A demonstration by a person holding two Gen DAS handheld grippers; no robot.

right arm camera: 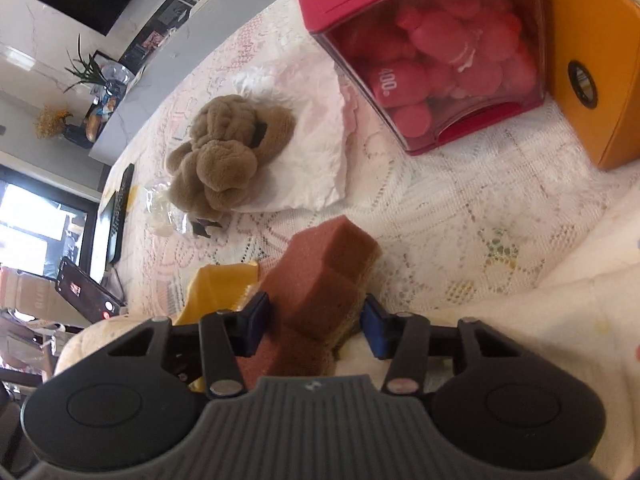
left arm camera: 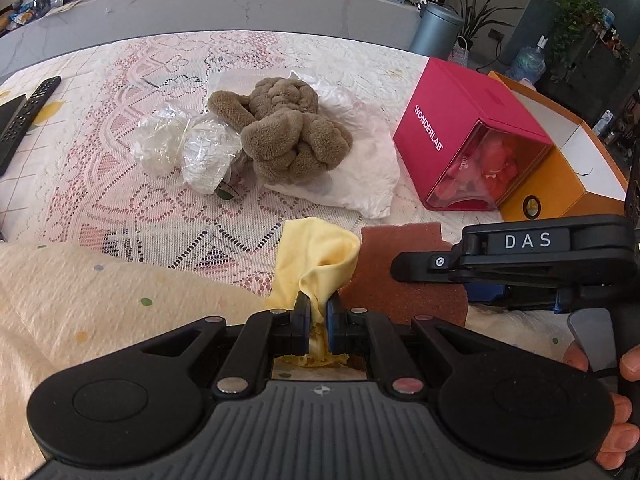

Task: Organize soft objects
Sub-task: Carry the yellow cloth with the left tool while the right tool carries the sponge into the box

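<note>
A yellow cloth [left arm camera: 316,256] is pinched between the jaws of the left gripper [left arm camera: 318,312], which are drawn almost together on a bunched fold of it; the rest of the cloth stands up in front of the fingers, over the lace tablecloth [left arm camera: 132,184]. Just beside the cloth, a reddish-brown sponge [right arm camera: 320,280] sits between the jaws of the right gripper [right arm camera: 316,320]. These jaws are set apart, with the left pad close against the sponge and the right pad beside its darker underside, and no squeezing of the sponge can be made out. In the left wrist view the right gripper is seen from the side, lying over the sponge, with the fingers of a hand [left arm camera: 616,400] on its handle. Further back on the tablecloth a brown plush toy [left arm camera: 288,128] is rested on a crumpled white sheet [left arm camera: 360,160], with two crinkled clear plastic bundles [left arm camera: 180,148] touching its left side. To the right a pink box [left arm camera: 460,128] is laid on its side, with soft pink things visible through its clear front, and an orange box [left arm camera: 560,176] is set against it. A remote control [left arm camera: 28,112] is lying at the far left edge, and a cream quilt with coloured dots [left arm camera: 100,312] is spread in the near foreground.
</note>
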